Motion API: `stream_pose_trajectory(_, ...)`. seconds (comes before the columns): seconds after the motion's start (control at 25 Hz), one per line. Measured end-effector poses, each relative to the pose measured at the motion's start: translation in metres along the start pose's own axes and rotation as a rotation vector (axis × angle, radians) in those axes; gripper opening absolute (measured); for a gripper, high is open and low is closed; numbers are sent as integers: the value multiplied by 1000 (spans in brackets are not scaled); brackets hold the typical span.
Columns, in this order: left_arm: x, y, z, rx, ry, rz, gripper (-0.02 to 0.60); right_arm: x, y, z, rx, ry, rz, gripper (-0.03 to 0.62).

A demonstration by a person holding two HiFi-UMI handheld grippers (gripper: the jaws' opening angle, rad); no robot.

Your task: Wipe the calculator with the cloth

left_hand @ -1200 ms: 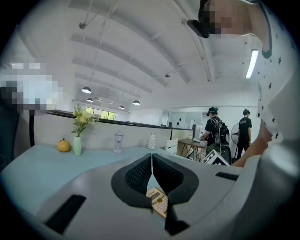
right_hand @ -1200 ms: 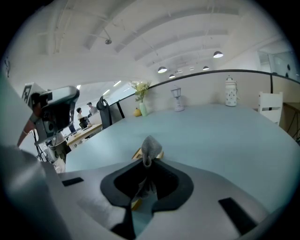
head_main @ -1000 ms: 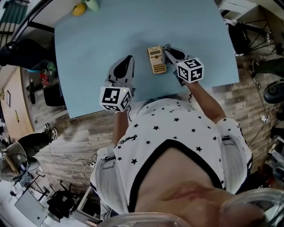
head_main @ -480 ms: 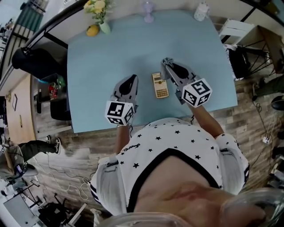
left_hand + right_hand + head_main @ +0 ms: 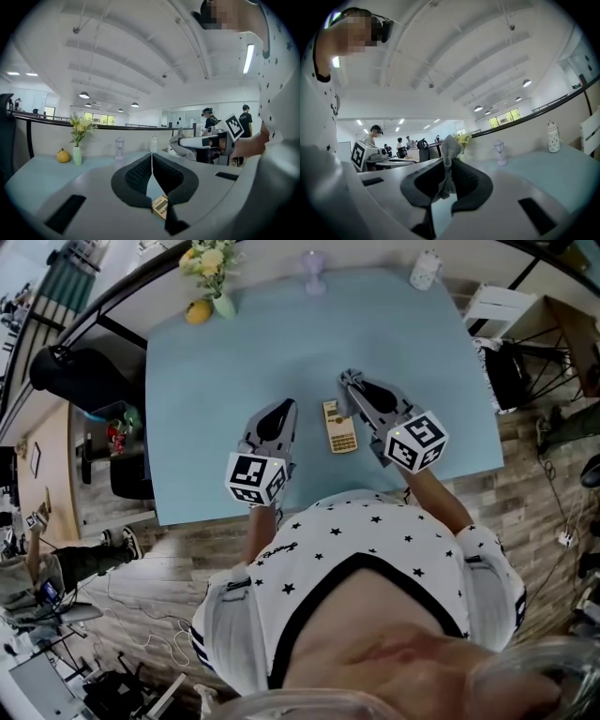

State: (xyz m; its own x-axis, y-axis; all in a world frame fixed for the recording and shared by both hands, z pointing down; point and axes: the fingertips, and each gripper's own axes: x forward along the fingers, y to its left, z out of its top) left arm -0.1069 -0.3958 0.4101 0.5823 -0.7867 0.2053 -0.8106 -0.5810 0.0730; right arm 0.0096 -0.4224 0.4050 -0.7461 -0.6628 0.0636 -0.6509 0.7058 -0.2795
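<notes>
A gold-coloured calculator (image 5: 339, 426) lies flat on the light blue table (image 5: 225, 371), close to the near edge. My right gripper (image 5: 348, 382) is just beyond its far right corner, shut on a grey cloth (image 5: 449, 161) that sticks up between the jaws. In the left gripper view the cloth (image 5: 182, 137) hangs from the right gripper's tips. My left gripper (image 5: 284, 409) hovers left of the calculator with its jaws closed together and nothing in them. The calculator (image 5: 160, 206) shows just below those jaws.
Along the table's far edge stand a vase of yellow flowers (image 5: 211, 268), a yellow fruit (image 5: 197, 310), a small glass lamp (image 5: 312, 266) and a white bottle (image 5: 425, 268). A white chair (image 5: 497, 306) stands off the right side. Other people stand in the background.
The head view has tilted up, and the table's far edge with its objects has come into view. Both grippers keep their places beside the calculator; the right one still holds the cloth.
</notes>
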Motion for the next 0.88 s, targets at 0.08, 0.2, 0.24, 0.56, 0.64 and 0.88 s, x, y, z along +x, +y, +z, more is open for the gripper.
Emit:
stream_pose_trajectory(0.08, 0, -1, -2, -2, 4, 0, 31, -1, 1, -1, -1, 4, 4, 41)
stream_pose_trajectory(0.2, -1, -1, -3, -6, 5, 0, 31, -1, 1, -3, 3, 9, 2, 41)
stream_pose_trajectory(0.24, -1, 0, -3, -6, 5, 0, 31, 0, 1, -3, 4, 10, 1, 41)
stream_pose_trajectory(0.56, -1, -3, -2, -9, -1, -11, 31, 0, 1, -10, 16, 28, 2, 41)
stream_pose_trajectory(0.64, -1, -3, -3, -10, -2, -8, 31, 0, 1, -11, 13, 31, 4, 41)
stream_pose_trajectory(0.88, -1, -2, -3, -13, 1, -2, 31, 0, -3, -16, 19, 42, -4, 41)
